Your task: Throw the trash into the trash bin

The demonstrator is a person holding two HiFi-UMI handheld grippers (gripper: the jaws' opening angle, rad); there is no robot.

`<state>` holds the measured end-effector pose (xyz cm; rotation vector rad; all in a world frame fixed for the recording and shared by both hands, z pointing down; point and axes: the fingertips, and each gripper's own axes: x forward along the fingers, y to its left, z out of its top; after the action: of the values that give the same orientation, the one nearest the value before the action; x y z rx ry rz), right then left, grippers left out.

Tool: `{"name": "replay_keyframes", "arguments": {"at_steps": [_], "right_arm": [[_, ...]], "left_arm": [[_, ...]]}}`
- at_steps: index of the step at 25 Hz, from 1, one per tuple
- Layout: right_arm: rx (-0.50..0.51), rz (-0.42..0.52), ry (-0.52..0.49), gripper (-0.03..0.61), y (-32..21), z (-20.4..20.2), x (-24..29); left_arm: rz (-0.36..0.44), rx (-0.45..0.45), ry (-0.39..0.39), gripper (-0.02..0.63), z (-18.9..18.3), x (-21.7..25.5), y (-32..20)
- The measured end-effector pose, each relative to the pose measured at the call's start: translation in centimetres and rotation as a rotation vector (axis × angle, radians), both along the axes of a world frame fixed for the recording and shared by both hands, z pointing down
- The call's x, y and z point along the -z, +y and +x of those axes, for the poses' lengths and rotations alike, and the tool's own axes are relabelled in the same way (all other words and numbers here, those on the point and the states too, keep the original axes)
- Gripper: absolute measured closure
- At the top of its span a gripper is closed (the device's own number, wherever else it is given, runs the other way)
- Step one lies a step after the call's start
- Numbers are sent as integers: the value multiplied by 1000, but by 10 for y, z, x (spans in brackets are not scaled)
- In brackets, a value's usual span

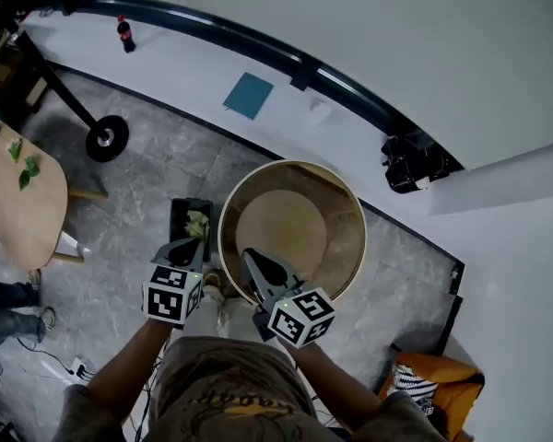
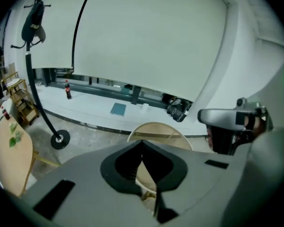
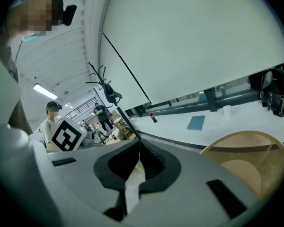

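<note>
Two grippers, both jaws closed on nothing: right gripper [image 1: 254,258] over the near rim of the bin [image 1: 355,212], left gripper [image 1: 186,246] just left (above greenish trash [image 1: 196,222]).

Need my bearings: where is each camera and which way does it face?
Head view: on the head, looking steeply down at the bin; forearms, left gripper, right gripper show.
Left gripper view: on it, facing bin and wall; shut jaws show.
Right gripper view: same, bin at right; shut jaws.
All share bin, bottle.
</note>
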<state>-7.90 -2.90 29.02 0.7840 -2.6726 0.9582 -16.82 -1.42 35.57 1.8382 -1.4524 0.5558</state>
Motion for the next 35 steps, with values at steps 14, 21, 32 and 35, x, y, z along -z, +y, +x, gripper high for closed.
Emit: {"name": "replay_keyframes", "arguments": {"at_steps": [14, 21, 32, 35], "right_arm": [[-97, 212, -37, 558, 24, 70, 105], [-117, 375, 4, 558, 39, 79, 145], [-152, 432, 14, 558, 36, 95, 155], [-148, 435, 19, 558, 37, 95, 155]], "left_arm": [[317, -277, 98, 595, 82, 166, 8], [526, -346, 106, 594, 90, 214, 17], [558, -354, 125, 595, 105, 214, 26], [577, -353, 115, 594, 105, 216, 24]]}}
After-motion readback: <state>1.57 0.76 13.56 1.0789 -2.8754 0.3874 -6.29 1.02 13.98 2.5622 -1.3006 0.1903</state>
